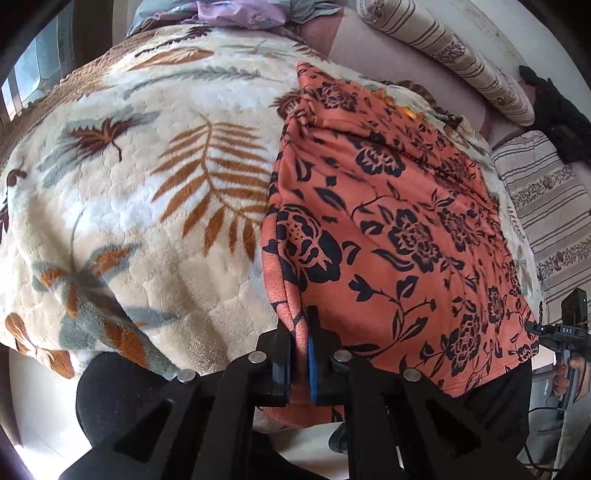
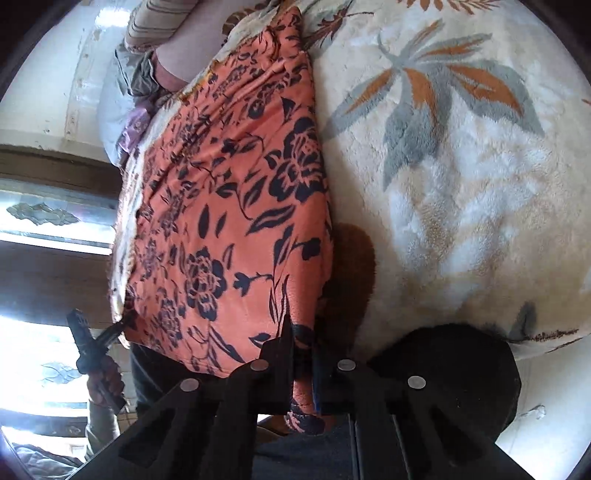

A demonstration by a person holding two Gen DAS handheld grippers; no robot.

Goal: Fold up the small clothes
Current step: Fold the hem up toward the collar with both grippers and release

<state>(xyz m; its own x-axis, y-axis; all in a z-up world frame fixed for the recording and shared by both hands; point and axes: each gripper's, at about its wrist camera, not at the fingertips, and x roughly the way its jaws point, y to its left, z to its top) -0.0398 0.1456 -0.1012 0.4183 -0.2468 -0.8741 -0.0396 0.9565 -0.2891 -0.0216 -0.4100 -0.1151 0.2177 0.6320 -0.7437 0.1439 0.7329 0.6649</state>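
Orange floral garment (image 1: 388, 229) of soft knit cloth, printed with dark navy roses and leaves, lies spread flat on a plush cream blanket (image 1: 147, 206) patterned with rust and grey fern leaves; the blanket covers a bed. The garment's near hem hangs over the blanket's near edge.

The left tool (image 1: 300, 354), black with blue pads, is clamped shut on the near left corner of the garment, where the cloth's folded edge rises in a small ridge between the pads. The right tool (image 2: 303, 354) is likewise closed tight on the garment's other near corner, with a roll of orange printed cloth pinched between its fingers and bulging out below them. From the right wrist view, the left tool appears at the far corner of the hem, gripped by a hand (image 2: 105, 380) in a pale sleeve; from the left wrist view, the right tool shows at the right edge, also held by a hand (image 1: 576, 373).

Beyond the blanket, a striped beige bolster cushion (image 1: 454, 55) lies along a mauve sheet (image 1: 354, 40), and a heap of lilac and grey cloth (image 1: 232, 13) sits at the far end of the bed. No container is visible. Dark trousers (image 1: 110, 395) of the person show below the bed's edge.
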